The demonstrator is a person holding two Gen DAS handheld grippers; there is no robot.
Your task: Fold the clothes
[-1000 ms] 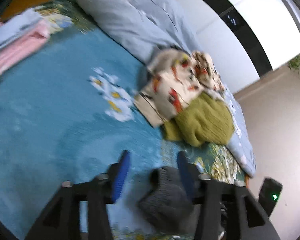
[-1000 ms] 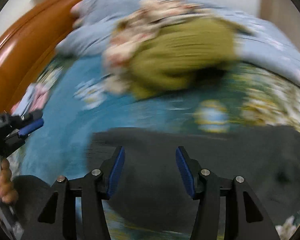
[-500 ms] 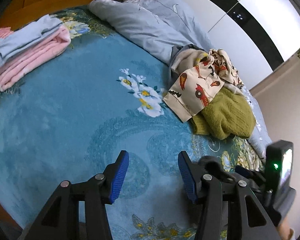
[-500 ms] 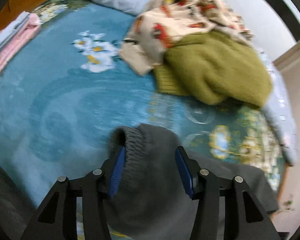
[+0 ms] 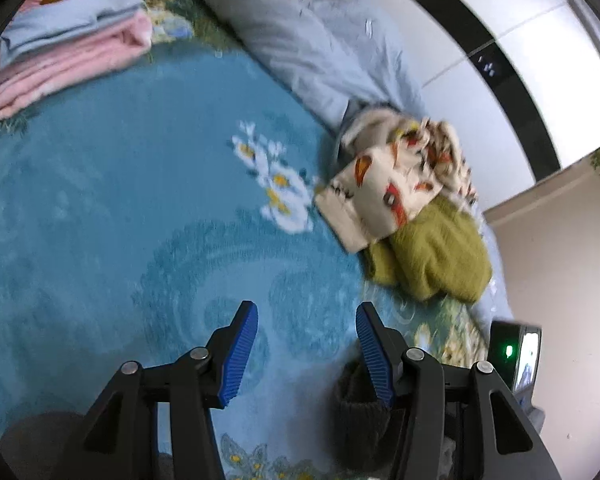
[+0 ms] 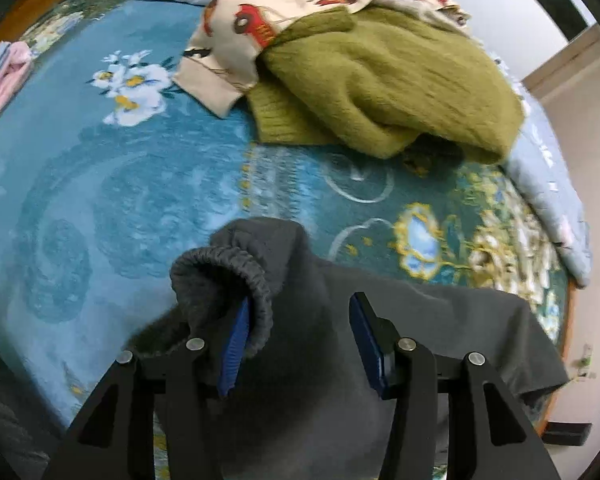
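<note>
A dark grey garment (image 6: 400, 292) lies on the blue flowered bedspread (image 6: 100, 200) at the near edge. Its gathered elastic hem (image 6: 228, 264) curls up and hooks over the left finger of my right gripper (image 6: 300, 300), which stands open above the cloth, pointing steeply down. No pad presses on the fabric. My left gripper (image 5: 306, 312) is open over bare bedspread (image 5: 120, 200), with nothing between its fingers. A bit of the grey garment (image 5: 356, 412) shows behind its right finger.
An olive knit sweater (image 6: 388, 76) and a cream printed garment (image 6: 260, 12) lie heaped beyond the grey one. A folded pink and light blue stack (image 5: 64, 56) sits far left. A grey-blue quilt (image 5: 312, 40) runs along the back. The bed's edge (image 6: 560, 360) is at the right.
My right gripper has tipped downward and sunk over the grey garment, and the elastic hem now hangs round its left finger. The left gripper has sunk a little; both stay open.
</note>
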